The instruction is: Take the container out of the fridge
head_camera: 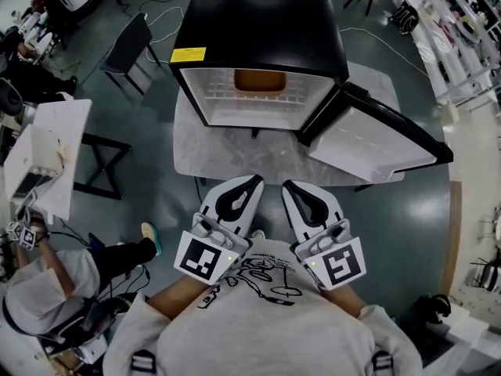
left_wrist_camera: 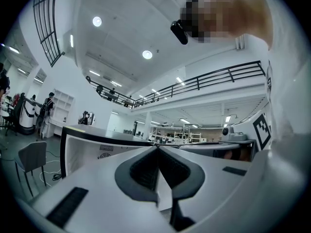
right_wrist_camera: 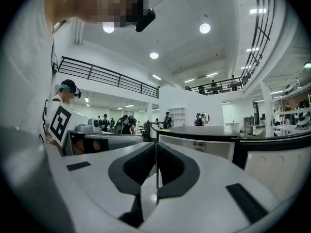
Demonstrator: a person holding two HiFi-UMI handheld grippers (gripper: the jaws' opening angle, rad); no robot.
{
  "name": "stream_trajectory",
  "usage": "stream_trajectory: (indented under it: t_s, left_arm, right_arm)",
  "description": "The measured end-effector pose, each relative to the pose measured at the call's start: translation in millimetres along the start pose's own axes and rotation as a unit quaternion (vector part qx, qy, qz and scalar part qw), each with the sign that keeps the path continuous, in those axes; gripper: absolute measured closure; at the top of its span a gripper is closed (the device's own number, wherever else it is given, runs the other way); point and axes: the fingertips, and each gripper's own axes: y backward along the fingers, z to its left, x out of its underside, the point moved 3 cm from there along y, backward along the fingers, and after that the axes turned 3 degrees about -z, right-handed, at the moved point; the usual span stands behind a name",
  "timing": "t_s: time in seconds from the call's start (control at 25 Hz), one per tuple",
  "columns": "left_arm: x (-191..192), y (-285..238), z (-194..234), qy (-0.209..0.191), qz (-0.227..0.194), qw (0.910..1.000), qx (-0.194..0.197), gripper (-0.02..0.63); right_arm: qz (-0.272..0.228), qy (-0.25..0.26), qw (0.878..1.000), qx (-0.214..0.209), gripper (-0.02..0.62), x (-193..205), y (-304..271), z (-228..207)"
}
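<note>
Black mini fridge [head_camera: 258, 30] stands on a pale stone-pattern table [head_camera: 235, 155], door [head_camera: 376, 135] swung fully open to the right in the head view. Orange-brown container [head_camera: 259, 80] sits inside the fridge, at the back of the white-lined compartment, near the middle; nothing touches it.

Left gripper [head_camera: 249, 185] and right gripper [head_camera: 291, 188] are held side by side in front of the table, both pointing level toward the fridge and well short of it. In the left gripper view the dark pads [left_wrist_camera: 146, 171] meet along a single seam, with nothing between them. The right gripper view shows the same: pads [right_wrist_camera: 170, 166] pressed together, empty.

Dark chair [head_camera: 129, 49] stands left of the fridge. A seated person [head_camera: 47, 288] is at lower left
</note>
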Motion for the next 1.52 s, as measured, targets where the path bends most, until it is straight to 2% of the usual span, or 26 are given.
stream_trajectory:
  t_s: [0.96, 1.52]
  left_arm:
    - [-11.9, -61.3, 119.5, 0.007, 0.005, 0.9997, 0.024, 0.588]
    - [-14.1, -70.5, 152.9, 0.005, 0.005, 0.9996, 0.028, 0.588]
  right_arm:
    - [0.004, 0.009, 1.000, 0.016, 0.565, -4.8, -127.8, -40.4]
    - [0.009, 0.003, 1.000, 0.008, 0.565, -0.7, -164.8, -41.0]
